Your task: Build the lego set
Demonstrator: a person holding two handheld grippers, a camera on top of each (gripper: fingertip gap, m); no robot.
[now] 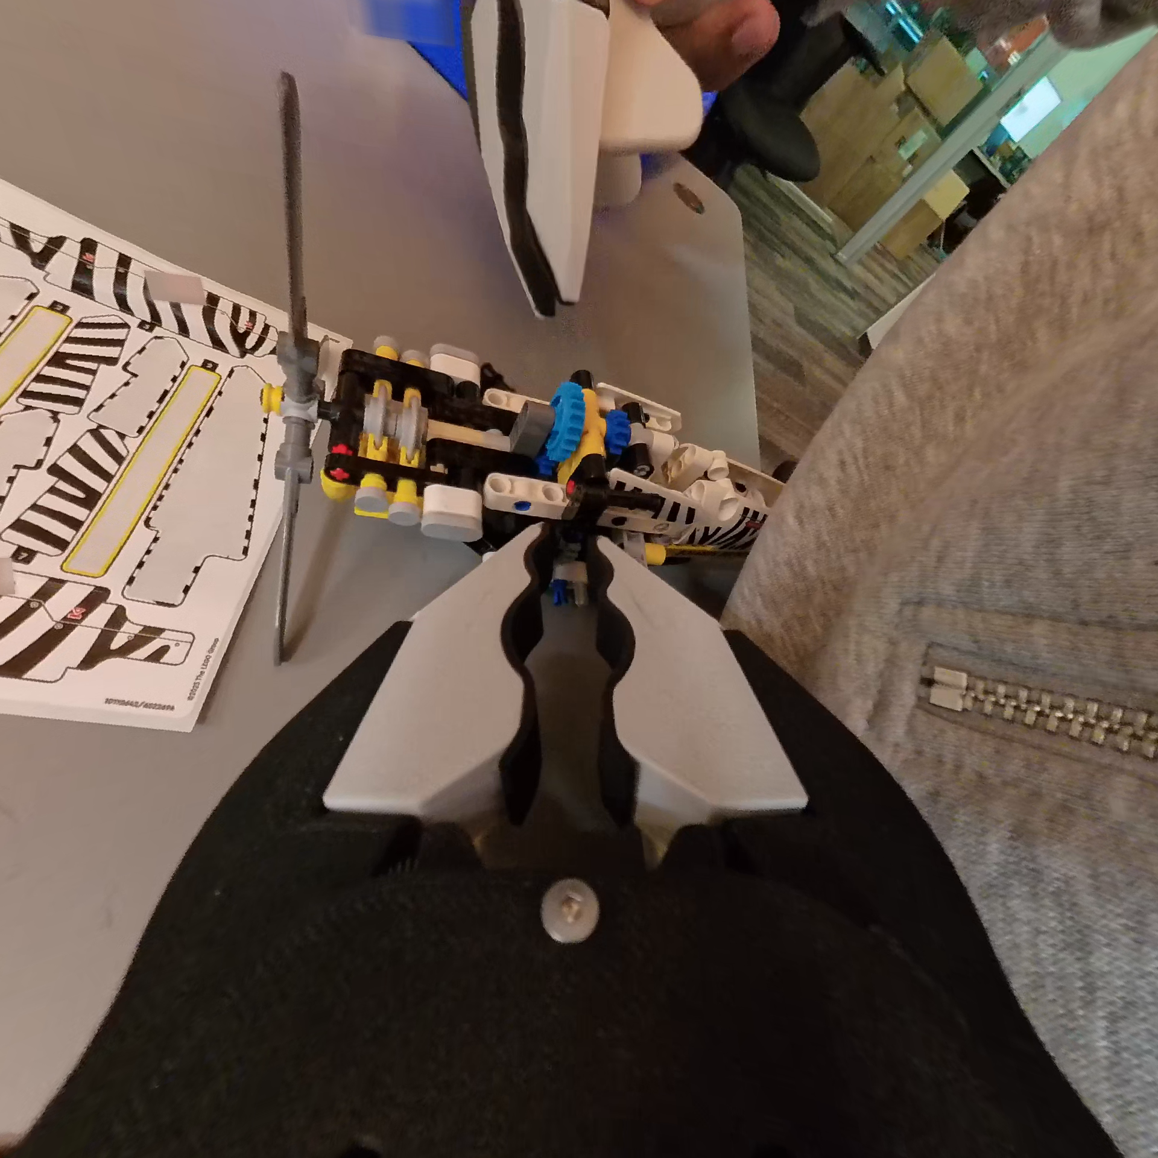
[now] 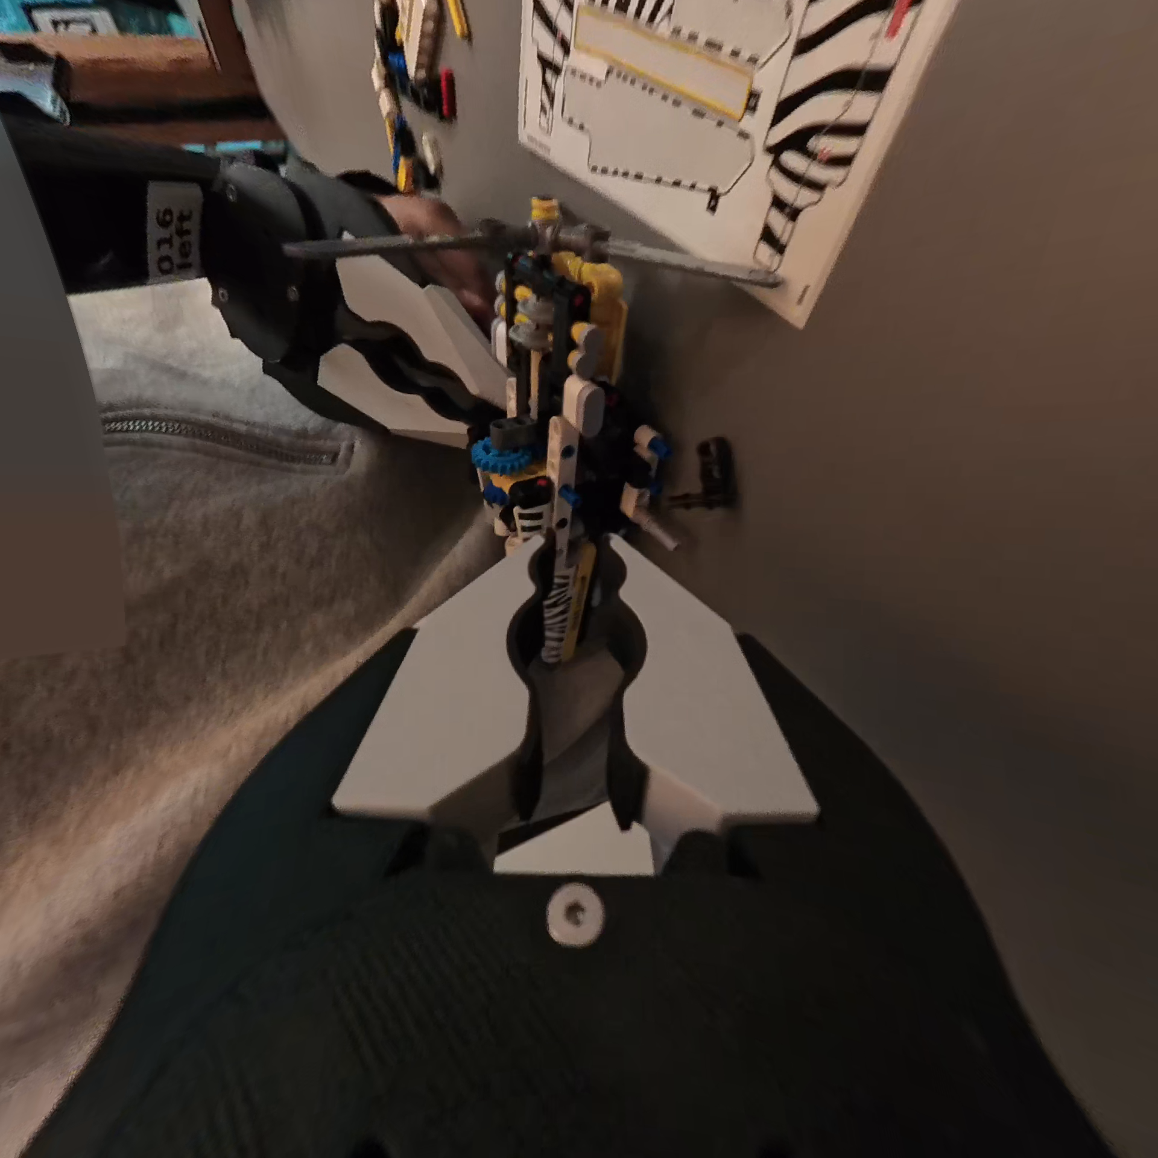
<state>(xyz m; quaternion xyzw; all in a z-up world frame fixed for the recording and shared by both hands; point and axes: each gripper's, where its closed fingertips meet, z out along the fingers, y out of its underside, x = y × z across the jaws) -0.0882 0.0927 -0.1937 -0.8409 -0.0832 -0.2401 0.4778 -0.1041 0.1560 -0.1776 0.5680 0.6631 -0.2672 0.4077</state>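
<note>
Grey table edge [image 1: 745,351] just beyond lego model [image 1: 501,451], both claws clamped.

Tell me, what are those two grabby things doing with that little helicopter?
A person is building a lego helicopter with a gripper in each hand. The left gripper pinches the model's underside. The right gripper clamps its zebra-striped tail. The grey rotor is already on. A sticker sheet lies on the grey table, and loose pieces wait farther off.

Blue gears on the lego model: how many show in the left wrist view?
2. On the lego model, a large light-blue gear left of the yellow block; a smaller dark-blue gear just right of it. More may be hidden inside.
</note>
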